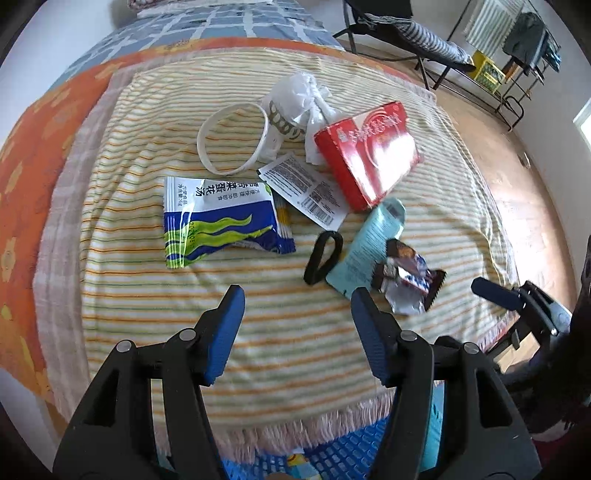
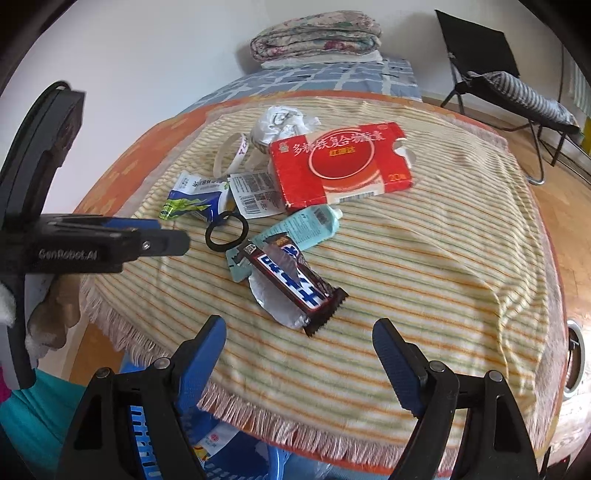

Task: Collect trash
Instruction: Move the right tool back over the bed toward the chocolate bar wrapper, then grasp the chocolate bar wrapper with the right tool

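Note:
Trash lies on a striped towel (image 1: 295, 350) over a bed. There is a blue-and-white soup packet (image 1: 221, 221), a white band (image 1: 232, 142), crumpled white plastic (image 1: 299, 99), a red box (image 2: 340, 162), a barcoded wrapper (image 1: 306, 188), a black hair tie (image 2: 225, 232), a teal tube (image 2: 310, 225) and a torn chocolate wrapper (image 2: 291, 284). My left gripper (image 1: 297, 295) hovers open over bare towel, nearer than the packet and hair tie. My right gripper (image 2: 300, 325) is open just short of the chocolate wrapper, nothing between its fingers.
A blue slotted basket (image 1: 332, 454) sits below the towel's fringed near edge. A folded quilt (image 2: 314, 33) lies at the bed's far end. A black chair (image 2: 480, 55) and a metal rack (image 1: 517, 55) stand on the wooden floor at the right.

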The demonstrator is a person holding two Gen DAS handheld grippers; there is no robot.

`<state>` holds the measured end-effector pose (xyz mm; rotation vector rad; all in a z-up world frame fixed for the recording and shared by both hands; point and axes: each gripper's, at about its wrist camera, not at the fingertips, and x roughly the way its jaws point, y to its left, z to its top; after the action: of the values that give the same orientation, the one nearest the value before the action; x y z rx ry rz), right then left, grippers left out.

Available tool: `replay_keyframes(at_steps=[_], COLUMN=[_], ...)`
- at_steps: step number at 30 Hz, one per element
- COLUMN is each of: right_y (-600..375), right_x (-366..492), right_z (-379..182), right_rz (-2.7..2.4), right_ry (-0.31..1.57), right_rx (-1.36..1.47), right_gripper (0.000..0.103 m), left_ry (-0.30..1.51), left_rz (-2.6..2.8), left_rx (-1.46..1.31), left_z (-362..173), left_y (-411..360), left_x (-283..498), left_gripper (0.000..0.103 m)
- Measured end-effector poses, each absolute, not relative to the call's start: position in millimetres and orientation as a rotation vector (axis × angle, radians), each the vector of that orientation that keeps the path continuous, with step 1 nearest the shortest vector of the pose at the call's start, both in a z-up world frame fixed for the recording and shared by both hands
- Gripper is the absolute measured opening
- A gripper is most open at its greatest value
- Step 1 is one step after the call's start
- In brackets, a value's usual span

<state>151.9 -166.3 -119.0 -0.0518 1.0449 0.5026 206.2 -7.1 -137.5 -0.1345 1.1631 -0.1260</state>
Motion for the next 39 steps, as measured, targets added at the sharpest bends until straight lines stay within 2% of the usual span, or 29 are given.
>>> replay_keyframes(at_steps=[6,8,14,16,18,20,23,24,25,27,30,36,39], right_y=[-153.5,-149.7,-141.6,-140.1,-139.2,-138.6,-137.1,-137.1,-137.6,-137.9,-139.2,-143.3,-148.7], right_x=[167.4,172.8,182.0,184.1,185.7,186.4,187.1,187.6,187.7,188.4,189.1,189.0,188.7], right_z=[-129.6,-133.5,-141.8,-145.0,-147.0,-148.2,-148.6,-148.7,-148.5,-148.1,-148.0,-146.7,-145.4], right_rz=[0.533,0.541,0.547,0.542,0.54,0.541,0.542,0.541,0.542,0.539,0.531,0.514,0.512], right_ry=[1.05,1.06,1.072,1.078,1.084,1.085,1.084,1.085,1.085,1.088,1.091,1.093,1.096], right_rx=[-0.093,-0.097,-0.126,-0.136,-0.139,-0.144,-0.156,-0.156,-0.153,-0.146,-0.14,-0.145,-0.119], right_gripper=[0.084,0.084,0.084,0.084,0.084,0.084,0.084,0.084,0.083,0.083,0.077,0.058,0.044], left_ry=[1.163,1.168,1.174,1.171,1.17,1.176,1.179,1.178,1.179,1.178,1.174,1.167,1.158], left_rz=[-0.134,-0.138,-0.151,-0.156,-0.162,-0.166,-0.17,-0.172,-0.175,-0.181,-0.185,-0.18,-0.18], left_rx=[-0.146,-0.144,-0.148,-0.16,-0.168,-0.166,-0.171,-0.173,-0.176,-0.182,-0.184,-0.175,-0.172], left_z=[-146.8,-149.8,-157.4,-158.9,-160.6,-163.0,-165.6,-165.9,-166.4,-167.1,-166.9,-166.7,-164.6], left_y=[-7.0,-7.7,-11.3,-12.0,-12.9,-14.1,-14.4,-14.2,-14.1,-15.1,-16.7,-19.6,-21.2], left_x=[218.5,221.9,230.7,233.8,236.1,237.2,236.3,236.1,236.0,236.0,234.9,232.3,230.1], left_gripper=[0.059,0.051,0.038,0.038,0.031,0.019,0.017,0.016,0.01,0.009,0.009,0.007,0.005])
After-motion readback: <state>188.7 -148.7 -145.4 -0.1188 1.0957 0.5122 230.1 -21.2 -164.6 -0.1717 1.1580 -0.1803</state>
